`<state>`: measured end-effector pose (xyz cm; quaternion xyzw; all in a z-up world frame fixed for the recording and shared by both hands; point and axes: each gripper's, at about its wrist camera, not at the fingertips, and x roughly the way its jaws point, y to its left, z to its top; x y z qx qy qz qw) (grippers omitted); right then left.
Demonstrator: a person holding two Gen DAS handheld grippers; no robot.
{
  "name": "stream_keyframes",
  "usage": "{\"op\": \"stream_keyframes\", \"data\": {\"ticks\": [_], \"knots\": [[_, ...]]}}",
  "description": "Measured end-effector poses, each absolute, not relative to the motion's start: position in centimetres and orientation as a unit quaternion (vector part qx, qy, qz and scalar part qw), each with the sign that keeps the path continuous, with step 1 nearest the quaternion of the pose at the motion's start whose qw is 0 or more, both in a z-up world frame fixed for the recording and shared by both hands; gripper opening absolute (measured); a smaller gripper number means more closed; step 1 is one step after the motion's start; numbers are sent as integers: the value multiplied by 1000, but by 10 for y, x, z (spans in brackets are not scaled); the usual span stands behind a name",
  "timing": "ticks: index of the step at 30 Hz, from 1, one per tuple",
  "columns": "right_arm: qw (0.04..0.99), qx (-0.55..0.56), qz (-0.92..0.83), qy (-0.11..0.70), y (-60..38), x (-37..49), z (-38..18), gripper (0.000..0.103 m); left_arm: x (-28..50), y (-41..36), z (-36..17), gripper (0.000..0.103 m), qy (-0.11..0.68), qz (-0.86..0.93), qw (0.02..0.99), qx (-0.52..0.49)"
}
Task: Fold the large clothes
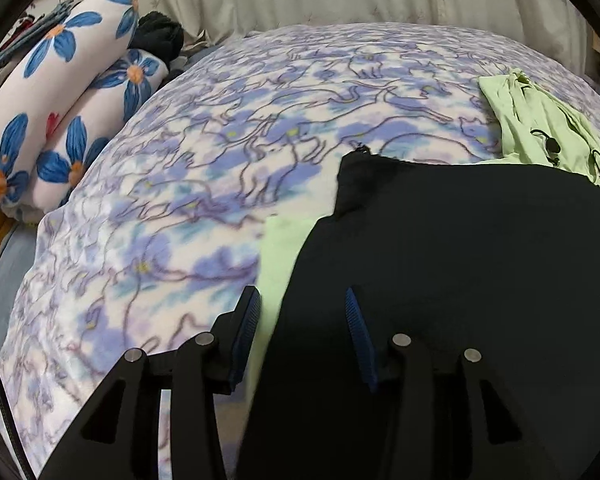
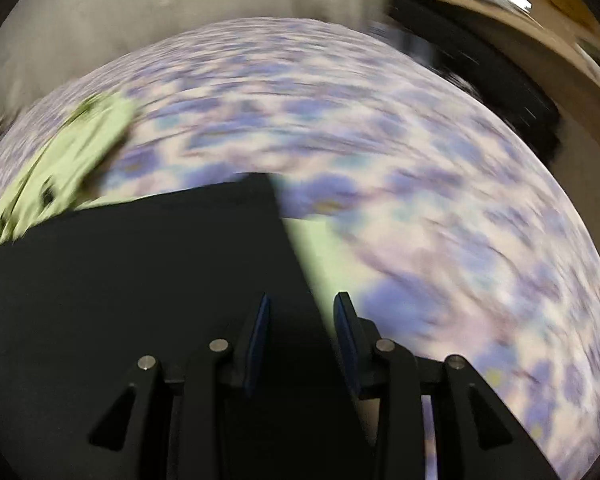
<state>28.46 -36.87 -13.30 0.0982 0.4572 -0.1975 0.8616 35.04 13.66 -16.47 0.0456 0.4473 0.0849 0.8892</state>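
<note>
Both left tongs (image 1: 302, 312) and right tongs (image 2: 302, 312) stand apart, gripping nothing, over the black garment (image 1: 480, 260) on the bed (image 1: 220, 140); green garment (image 1: 540, 120) beside it.

Both wrist cameras look steeply down from close above the bed, sharing the black garment (image 1: 480, 260) (image 2: 140, 264) and green cloth (image 1: 540, 120) (image 2: 80, 140); the right view is blurred, perhaps nearer.

A black garment (image 1: 480, 260) lies flat on the bed, folded with straight edges, partly covering a light green garment (image 1: 540, 120) that is crumpled behind it.
</note>
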Motion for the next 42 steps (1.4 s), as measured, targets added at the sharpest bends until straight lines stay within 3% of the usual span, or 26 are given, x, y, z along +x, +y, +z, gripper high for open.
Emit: {"op": "stream_keyframes", "data": {"ticks": [5, 7, 9, 10, 15, 19, 22, 27, 33, 36, 42], "knots": [[875, 158, -161, 429, -345, 242, -109, 34, 311, 129, -140, 44, 450, 61, 891, 21], [883, 168, -131, 418, -318, 225, -103, 34, 289, 121, -127, 52, 447, 43, 894, 4], [891, 166, -81, 414, -277, 205, -97, 34, 259, 108, -117, 72, 443, 27, 896, -17], [893, 160, -60, 415, -258, 198, -97, 34, 250, 103, -115, 73, 441, 22, 897, -22], [891, 107, 31, 440, -182, 173, -112, 34, 199, 72, -131, 73, 435, 4, 901, -4], [880, 64, 2, 471, -179, 165, -139, 34, 193, 73, -163, 75, 452, 30, 891, 31], [880, 101, -37, 463, -219, 158, -141, 34, 198, 107, -170, 76, 464, 18, 884, -58], [866, 150, -102, 466, -282, 141, -138, 34, 196, 124, -163, 76, 460, 80, 884, -25], [845, 252, -109, 459, -332, 105, -139, 35, 180, 166, -163, 76, 484, 72, 866, -103], [838, 290, -111, 449, -342, 89, -144, 43, 169, 181, -163, 76, 489, 49, 858, -148], [833, 325, -96, 436, -346, 76, -141, 43, 155, 191, -160, 76, 485, 28, 853, -191]]}}
